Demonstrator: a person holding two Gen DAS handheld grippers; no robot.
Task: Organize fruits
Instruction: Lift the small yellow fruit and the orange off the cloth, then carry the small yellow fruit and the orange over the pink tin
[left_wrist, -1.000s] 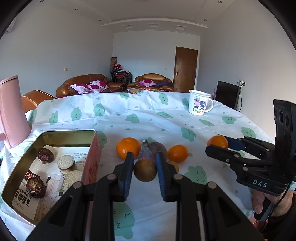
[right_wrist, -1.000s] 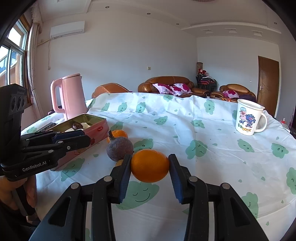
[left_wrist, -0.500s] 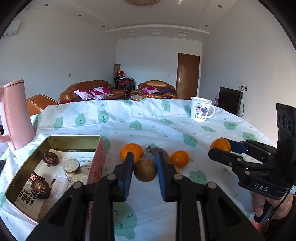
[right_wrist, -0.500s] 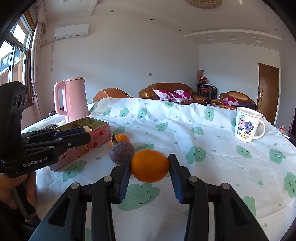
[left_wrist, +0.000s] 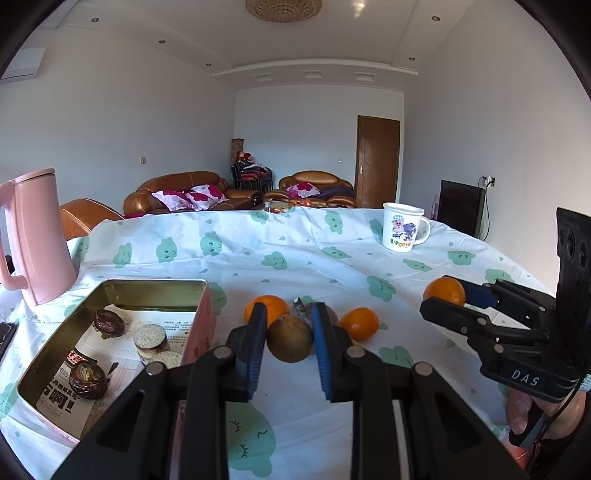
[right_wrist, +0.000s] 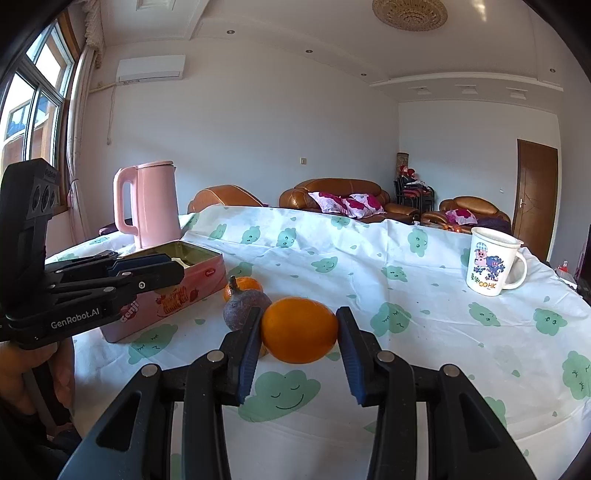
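Note:
My left gripper is shut on a brown round fruit and holds it above the tablecloth, right of the open pink tin. My right gripper is shut on an orange; it also shows at the right of the left wrist view. On the cloth lie two oranges and a purple fruit with a stem. The left gripper shows at the left of the right wrist view, next to the tin.
The tin holds snacks and dark fruits on printed paper. A pink kettle stands behind it at the left. A white cartoon mug stands far right. The table edge falls away at the back, with sofas beyond.
Both grippers have risen a little with their fruits still held; the table and fruits on it sit lower in both views. Nothing was let go.

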